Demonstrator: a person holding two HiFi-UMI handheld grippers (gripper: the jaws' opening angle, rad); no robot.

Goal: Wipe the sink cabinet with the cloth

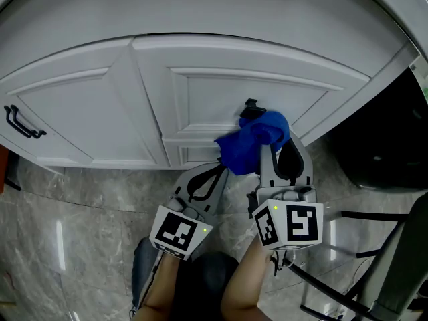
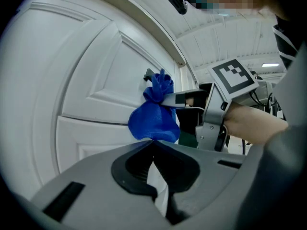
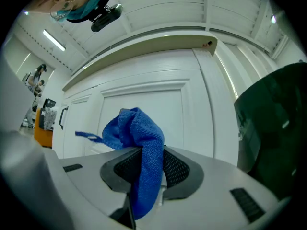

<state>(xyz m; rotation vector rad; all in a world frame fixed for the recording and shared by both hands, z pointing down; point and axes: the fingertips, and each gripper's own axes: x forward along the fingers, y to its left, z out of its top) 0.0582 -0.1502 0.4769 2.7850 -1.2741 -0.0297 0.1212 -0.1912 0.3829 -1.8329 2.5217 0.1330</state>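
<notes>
At the foot of the white cabinet (image 1: 221, 89), above a grey floor (image 1: 80, 199) — two tools. The forearms rise side by side from the bottom of the head view, and both tools point at the right-hand door.

- Right tool (image 1: 267, 146) (image 3: 144, 150): jaws pinching the blue cloth (image 1: 257, 142) (image 3: 139, 128). The cloth is bunched over the tips at the door panel, just below a small black knob (image 1: 251, 103).
- Left tool (image 1: 217, 169) (image 2: 153, 143): jaws pressed together with nothing between them. The tip is at the cloth's (image 2: 153, 119) lower edge — contact cannot be told.
- Left door: black handle (image 1: 20, 122), well apart from the cloth.
</notes>
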